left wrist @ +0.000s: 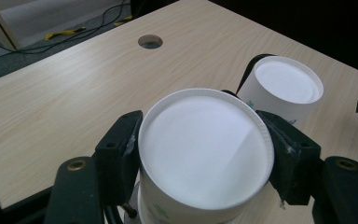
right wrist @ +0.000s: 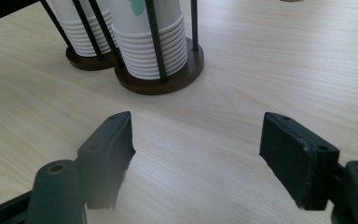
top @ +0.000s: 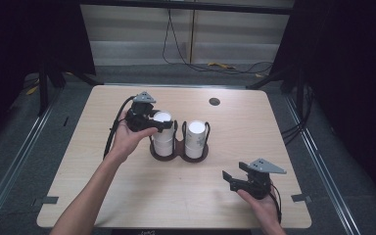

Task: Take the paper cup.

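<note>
A dark wooden cup holder [top: 178, 155] with thin black rods stands mid-table and carries two stacks of upside-down white paper cups. My left gripper [top: 157, 125] is shut on the top cup [top: 162, 117] of the left stack. In the left gripper view its pads [left wrist: 119, 149] press both sides of that cup [left wrist: 205, 144], with the right stack [left wrist: 286, 84] just behind. My right gripper [top: 229, 179] rests low near the table's front right, open, nothing between its jaws. In the right gripper view it [right wrist: 196, 140] faces the holder's base [right wrist: 168, 81] and the nearer stack [right wrist: 154, 51].
A round cable hole [top: 214, 101] sits in the light wooden table [top: 103, 191] behind the holder. The floor beyond the far edge has cables. Bare tabletop lies between my right gripper and the holder.
</note>
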The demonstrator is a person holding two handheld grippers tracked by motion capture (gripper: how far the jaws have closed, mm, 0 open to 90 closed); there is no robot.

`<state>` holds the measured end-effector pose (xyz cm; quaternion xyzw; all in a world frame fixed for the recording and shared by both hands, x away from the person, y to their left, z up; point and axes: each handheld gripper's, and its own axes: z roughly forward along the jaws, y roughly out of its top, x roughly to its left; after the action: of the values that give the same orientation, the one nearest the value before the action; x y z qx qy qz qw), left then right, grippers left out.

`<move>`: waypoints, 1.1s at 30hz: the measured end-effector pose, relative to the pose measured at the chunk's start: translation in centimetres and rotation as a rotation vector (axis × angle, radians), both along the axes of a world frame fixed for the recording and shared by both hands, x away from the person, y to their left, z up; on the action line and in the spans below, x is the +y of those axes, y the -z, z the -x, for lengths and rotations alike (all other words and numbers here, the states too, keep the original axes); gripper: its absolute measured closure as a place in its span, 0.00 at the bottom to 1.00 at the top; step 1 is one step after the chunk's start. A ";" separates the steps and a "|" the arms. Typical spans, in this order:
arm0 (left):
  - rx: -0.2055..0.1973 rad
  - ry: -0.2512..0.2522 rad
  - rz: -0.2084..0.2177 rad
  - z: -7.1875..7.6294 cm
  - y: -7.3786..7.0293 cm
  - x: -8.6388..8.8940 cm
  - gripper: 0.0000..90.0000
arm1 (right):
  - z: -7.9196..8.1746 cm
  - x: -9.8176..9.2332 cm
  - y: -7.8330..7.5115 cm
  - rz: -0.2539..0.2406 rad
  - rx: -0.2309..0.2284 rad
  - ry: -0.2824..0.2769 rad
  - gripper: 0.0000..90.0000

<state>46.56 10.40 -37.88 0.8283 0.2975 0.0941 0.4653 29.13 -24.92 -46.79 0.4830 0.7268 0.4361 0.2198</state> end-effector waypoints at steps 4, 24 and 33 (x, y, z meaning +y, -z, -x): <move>-0.010 -0.005 0.010 0.1 -0.4 0.1 0.39 | 0.0 0.0 0.0 -0.004 0.008 -0.007 0.29; -0.067 -0.004 0.052 0.5 -2.5 0.7 0.40 | 0.0 0.1 0.0 -0.004 0.005 -0.005 0.29; -0.078 0.001 0.091 0.7 -3.1 1.3 0.40 | 0.0 0.1 0.0 -0.006 0.007 -0.007 0.29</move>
<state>45.87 11.68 -34.77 0.8022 0.2826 0.1127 0.5138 29.12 -24.81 -46.79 0.4825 0.7279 0.4376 0.2141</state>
